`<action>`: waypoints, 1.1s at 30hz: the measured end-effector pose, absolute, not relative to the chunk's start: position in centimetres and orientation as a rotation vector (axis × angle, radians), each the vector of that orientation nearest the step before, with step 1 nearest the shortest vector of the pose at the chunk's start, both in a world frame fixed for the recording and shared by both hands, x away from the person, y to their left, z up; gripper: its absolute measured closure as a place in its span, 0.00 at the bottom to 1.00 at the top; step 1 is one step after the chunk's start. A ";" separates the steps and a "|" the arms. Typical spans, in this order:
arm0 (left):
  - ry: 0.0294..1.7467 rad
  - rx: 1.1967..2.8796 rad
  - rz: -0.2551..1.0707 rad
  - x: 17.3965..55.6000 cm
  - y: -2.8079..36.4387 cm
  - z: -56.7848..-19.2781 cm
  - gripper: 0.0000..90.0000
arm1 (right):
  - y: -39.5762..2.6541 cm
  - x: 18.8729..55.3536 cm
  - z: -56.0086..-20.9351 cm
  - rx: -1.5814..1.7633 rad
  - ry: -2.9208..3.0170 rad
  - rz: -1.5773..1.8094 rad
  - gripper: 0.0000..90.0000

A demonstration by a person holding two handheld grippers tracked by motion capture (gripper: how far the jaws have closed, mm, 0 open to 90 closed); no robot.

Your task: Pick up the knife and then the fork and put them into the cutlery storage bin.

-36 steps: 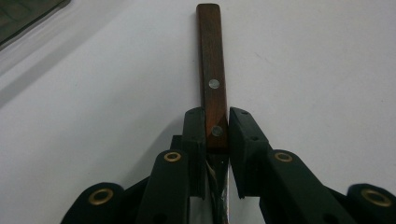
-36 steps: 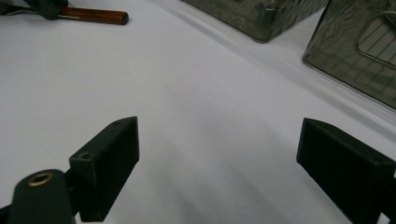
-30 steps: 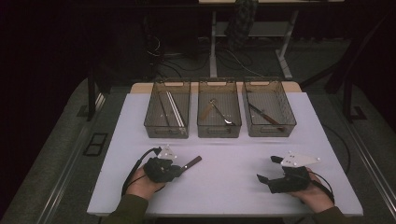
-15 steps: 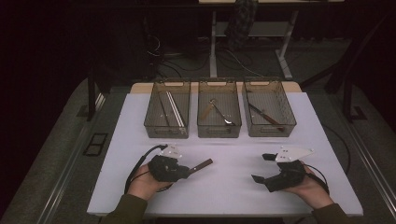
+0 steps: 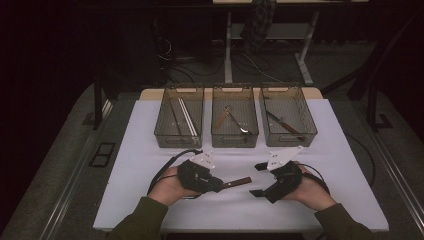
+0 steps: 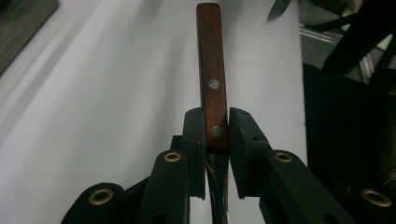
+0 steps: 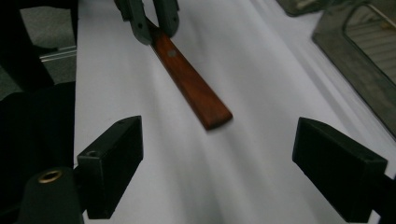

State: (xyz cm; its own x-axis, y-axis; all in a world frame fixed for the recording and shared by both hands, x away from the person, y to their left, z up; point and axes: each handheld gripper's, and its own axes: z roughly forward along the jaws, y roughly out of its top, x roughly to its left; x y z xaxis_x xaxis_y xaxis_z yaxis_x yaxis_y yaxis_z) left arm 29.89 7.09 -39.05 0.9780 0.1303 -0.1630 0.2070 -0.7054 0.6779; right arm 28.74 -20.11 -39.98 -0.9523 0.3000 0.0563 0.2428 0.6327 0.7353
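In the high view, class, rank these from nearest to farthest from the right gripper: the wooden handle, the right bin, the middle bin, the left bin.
From the right gripper:
1. Wooden handle, just to its left, held by the left gripper.
2. Right bin, straight behind it.
3. Middle bin, behind and slightly left; nearly as close as the right bin.
4. Left bin, far back-left.

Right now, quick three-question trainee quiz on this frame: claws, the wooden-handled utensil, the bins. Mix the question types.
1. True or false: the left claw is shut on the brown wooden riveted utensil handle.
2. How do the right claw's jaws stand? A) spread wide with nothing between them B) clamped on the handle C) clamped on a spoon
3. How many clear wire-mesh plastic bins stand in the row at the far side of the white table?

Key: 1 true; 2 A; 3 three.
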 end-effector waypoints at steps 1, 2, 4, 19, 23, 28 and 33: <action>0.217 2.364 -0.126 30.0 6.8 -38.9 0.85 | -19.8 28.9 -40.0 0.448 2.785 1.233 0.18; 0.202 2.363 -0.133 30.1 6.5 -38.7 0.85 | -19.5 29.1 -40.1 0.436 2.800 1.225 0.18; 0.169 2.360 -0.151 30.3 6.0 -38.5 0.85 | -19.1 29.4 -40.1 0.409 2.834 1.214 0.24; 0.019 2.437 -0.185 29.6 3.2 -38.5 0.85 | -16.9 28.8 -40.7 0.222 3.038 1.153 0.68; 0.010 2.438 -0.192 29.5 3.1 -38.5 0.85 | -16.7 28.7 -40.7 0.198 3.042 1.155 0.80; -0.012 2.448 -0.207 29.4 3.0 -38.7 0.85 | -16.6 28.5 -40.7 0.172 3.075 1.145 0.83; -0.029 2.432 -0.213 29.5 3.2 -38.8 0.85 | -16.6 28.5 -40.7 0.176 3.082 1.153 0.84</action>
